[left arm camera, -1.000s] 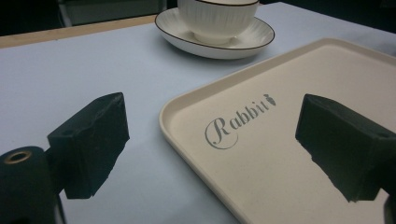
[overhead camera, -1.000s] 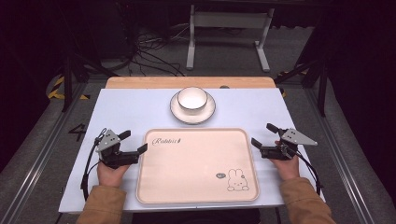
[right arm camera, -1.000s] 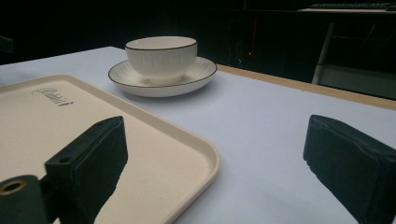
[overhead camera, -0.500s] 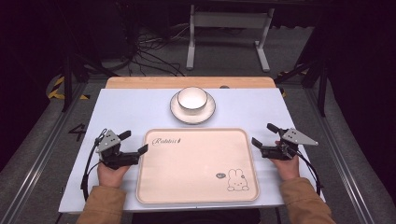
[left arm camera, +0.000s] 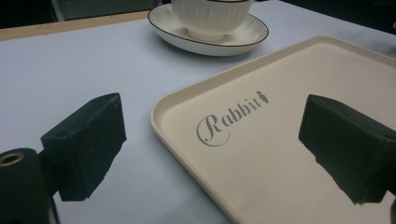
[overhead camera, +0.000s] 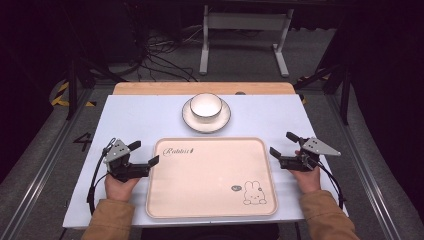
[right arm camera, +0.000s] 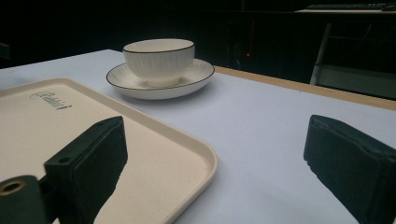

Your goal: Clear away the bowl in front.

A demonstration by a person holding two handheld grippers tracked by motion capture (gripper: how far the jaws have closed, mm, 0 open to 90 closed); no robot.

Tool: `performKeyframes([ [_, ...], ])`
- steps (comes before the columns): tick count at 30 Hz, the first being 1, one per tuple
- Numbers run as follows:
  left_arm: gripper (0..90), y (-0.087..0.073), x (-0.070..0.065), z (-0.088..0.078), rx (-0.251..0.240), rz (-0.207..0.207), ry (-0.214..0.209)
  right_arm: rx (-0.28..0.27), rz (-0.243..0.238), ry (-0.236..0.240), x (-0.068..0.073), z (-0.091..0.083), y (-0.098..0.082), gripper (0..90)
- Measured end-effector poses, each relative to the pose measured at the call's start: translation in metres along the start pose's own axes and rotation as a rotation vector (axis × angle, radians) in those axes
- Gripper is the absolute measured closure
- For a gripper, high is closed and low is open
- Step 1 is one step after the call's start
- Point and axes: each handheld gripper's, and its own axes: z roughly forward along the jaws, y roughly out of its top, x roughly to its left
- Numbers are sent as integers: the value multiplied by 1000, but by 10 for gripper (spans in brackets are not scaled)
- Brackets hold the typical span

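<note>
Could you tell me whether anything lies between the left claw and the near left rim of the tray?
Nothing visible does. The left claw is open beside the tray, its jaws straddling the tray's corner in the left gripper view, with bare table beneath.

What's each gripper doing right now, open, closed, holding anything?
Left gripper: open, empty, beside the tray.
Right gripper: open, empty, beside the tray.

This looks like a lab or recording studio rather than a home: the pale surface (overhead camera: pixel 150 117) stands on a grey floor (overhead camera: pixel 55 150) with yellow-and-black hazard tape (overhead camera: pixel 62 92), loose black cables (overhead camera: pixel 160 62) (a real tangle) trail behind it, and a bare metal stand (overhead camera: pixel 245 30) sits against dark surroundings.
</note>
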Motion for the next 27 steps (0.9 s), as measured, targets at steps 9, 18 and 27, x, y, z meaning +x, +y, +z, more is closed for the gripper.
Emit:
performKeyframes([
  [9,85,1,4,-1,-12,-66,-34,-1,0,-5,0,0,0,66],
  [18,85,19,1,-8,-40,-29,-28,0,-5,-9,0,1,0,66],
  [27,78,50,-5,-7,-58,22,-47,-1,-3,-9,0,1,0,66],
])
